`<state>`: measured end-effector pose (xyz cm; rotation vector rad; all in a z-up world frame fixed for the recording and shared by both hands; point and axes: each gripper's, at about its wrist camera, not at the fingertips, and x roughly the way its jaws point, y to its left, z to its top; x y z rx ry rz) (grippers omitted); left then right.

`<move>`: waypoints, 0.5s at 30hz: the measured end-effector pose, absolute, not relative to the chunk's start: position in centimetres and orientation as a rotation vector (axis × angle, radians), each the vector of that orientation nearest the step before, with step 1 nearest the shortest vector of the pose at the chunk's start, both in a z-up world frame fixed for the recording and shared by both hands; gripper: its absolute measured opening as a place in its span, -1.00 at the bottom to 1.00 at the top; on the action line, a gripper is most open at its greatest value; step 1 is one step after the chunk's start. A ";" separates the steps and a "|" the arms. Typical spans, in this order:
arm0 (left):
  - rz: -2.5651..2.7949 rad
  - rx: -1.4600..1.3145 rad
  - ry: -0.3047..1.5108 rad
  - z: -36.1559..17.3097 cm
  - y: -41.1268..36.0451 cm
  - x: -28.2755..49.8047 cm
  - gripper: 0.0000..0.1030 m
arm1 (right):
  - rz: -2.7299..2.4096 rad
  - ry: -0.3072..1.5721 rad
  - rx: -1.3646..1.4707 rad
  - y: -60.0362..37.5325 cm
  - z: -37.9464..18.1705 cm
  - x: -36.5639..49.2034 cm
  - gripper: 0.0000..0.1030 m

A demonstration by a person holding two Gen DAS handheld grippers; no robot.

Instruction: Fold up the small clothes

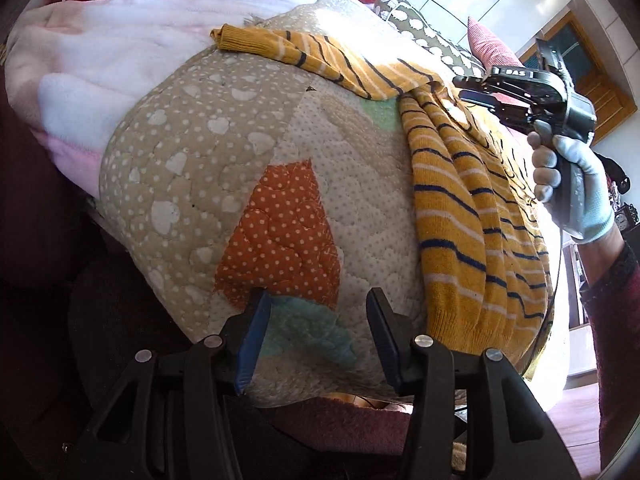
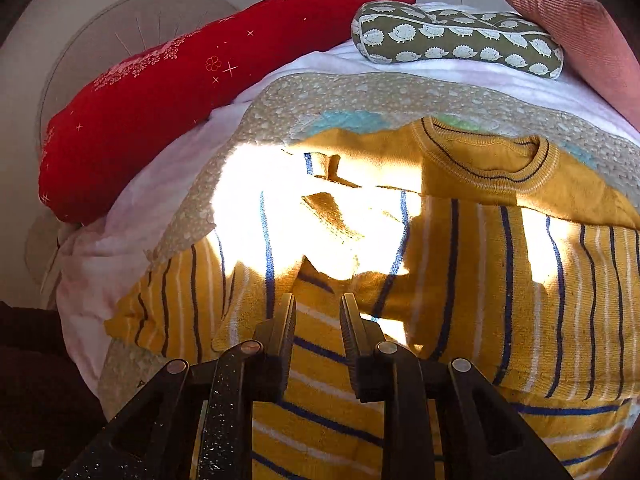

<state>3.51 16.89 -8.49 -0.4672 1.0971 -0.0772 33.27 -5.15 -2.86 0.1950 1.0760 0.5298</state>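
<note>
Striped mustard-yellow knit sweater (image 2: 480, 264), one only, lies partly bunched on a beige patchwork quilt with white dots and hearts (image 1: 208, 120) spread over a bed. One sleeve (image 1: 304, 56) stretches out to the far left across the quilt; ribbed collar (image 2: 484, 156) sits at the far side in the right wrist view. Strong sun patch on the sweater's left half.

Left tongs (image 1: 316, 320): wide apart, holding nothing, hovering over the quilt near an orange dotted patch (image 1: 280, 236), sweater hem just to the right.

Right tongs (image 2: 318, 320): narrow gap between fingers, low over bunched sweater fabric; whether they touch the cloth, cannot tell. Gloved right hand (image 1: 568, 184) grips the handle.

Far side: one red embroidered cushion (image 2: 168, 92), one olive bolster with white hedgehog print (image 2: 460, 40), one pink corduroy pillow (image 2: 568, 28). One pale pink fleece blanket (image 1: 100, 64) under the quilt.
</note>
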 end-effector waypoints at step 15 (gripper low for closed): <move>-0.056 -0.471 1.089 -9.0 17.9 2.3 -0.01 | 0.750 1.014 -0.281 11.4 -1.6 27.5 0.04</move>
